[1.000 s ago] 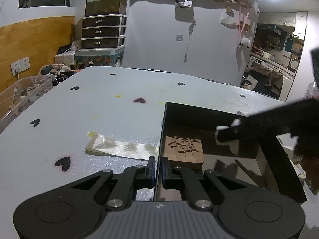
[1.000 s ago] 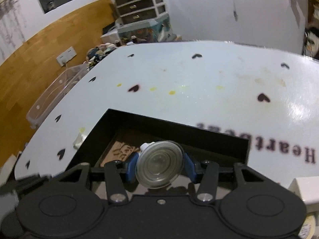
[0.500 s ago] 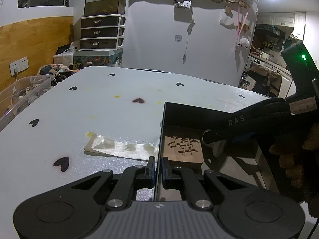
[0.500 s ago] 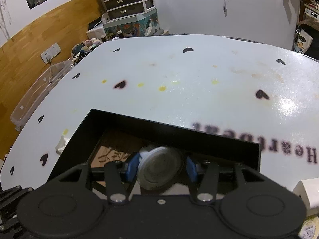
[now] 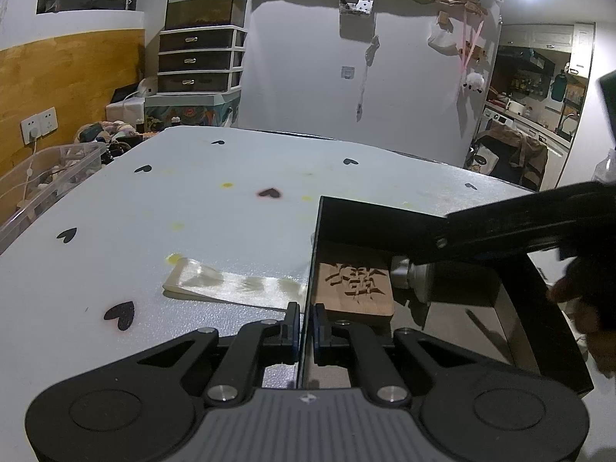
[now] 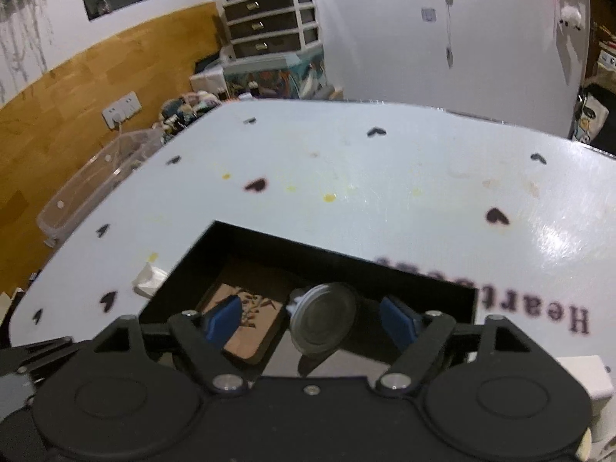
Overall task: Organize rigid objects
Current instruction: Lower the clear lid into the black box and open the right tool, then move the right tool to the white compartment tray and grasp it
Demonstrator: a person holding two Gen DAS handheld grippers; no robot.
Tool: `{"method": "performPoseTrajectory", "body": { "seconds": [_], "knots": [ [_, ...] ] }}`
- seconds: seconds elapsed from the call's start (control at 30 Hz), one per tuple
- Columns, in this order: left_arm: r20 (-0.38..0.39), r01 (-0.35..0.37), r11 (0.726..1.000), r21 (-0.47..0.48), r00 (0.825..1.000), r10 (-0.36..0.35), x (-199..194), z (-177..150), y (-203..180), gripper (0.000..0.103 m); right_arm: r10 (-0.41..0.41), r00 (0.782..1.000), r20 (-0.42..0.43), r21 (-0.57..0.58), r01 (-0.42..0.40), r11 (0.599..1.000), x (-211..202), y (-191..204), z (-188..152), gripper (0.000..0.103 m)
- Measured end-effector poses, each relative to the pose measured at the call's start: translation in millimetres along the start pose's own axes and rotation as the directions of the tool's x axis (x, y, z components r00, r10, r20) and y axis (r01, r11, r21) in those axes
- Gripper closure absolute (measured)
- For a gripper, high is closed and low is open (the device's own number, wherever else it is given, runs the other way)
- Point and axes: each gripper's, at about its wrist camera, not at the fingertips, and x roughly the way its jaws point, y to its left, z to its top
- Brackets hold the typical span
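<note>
1. Left wrist view: the left gripper (image 5: 305, 321) is clamped on the near wall of the black rectangular box (image 5: 385, 217); the carved brown wooden block (image 5: 354, 288) is seen inside, just beyond.
2. Right wrist view: the right gripper (image 6: 315, 321) is opening, its blue pads (image 6: 225, 321) clear of the round grey metal-and-glass lid (image 6: 322, 323) lying between them in the box.

A: What sort of place? B: A lived-in home: drawer unit (image 5: 201, 59) beyond the tongs to the left, a kitchen doorway (image 5: 539, 115) to their right, heart-printed table (image 5: 192, 211) beneath.
</note>
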Motion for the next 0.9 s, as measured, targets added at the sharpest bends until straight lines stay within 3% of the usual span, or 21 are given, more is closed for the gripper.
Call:
{"method": "performPoseTrajectory", "body": {
  "seconds": [0.2, 0.37, 0.9],
  "knots": [
    [-0.008, -0.013, 1.000, 0.004, 1.000, 0.014, 0, 2, -4, 0.097, 0.017, 0.997, 0.069, -0.033, -0.015, 0.999, -36, 0, -4, 0.007],
    [-0.012, -0.021, 1.000, 0.003, 1.000, 0.021, -1, 3, -5, 0.097, 0.003, 0.993, 0.117, -0.040, 0.002, 0.999, -62, -5, -11, 0.004],
    [-0.021, -0.032, 0.999, 0.006, 0.999, 0.032, -4, 4, -8, 0.097, -0.092, 0.968, 0.232, 0.054, 0.082, 0.995, -120, -70, -66, 0.004]
  ]
}}
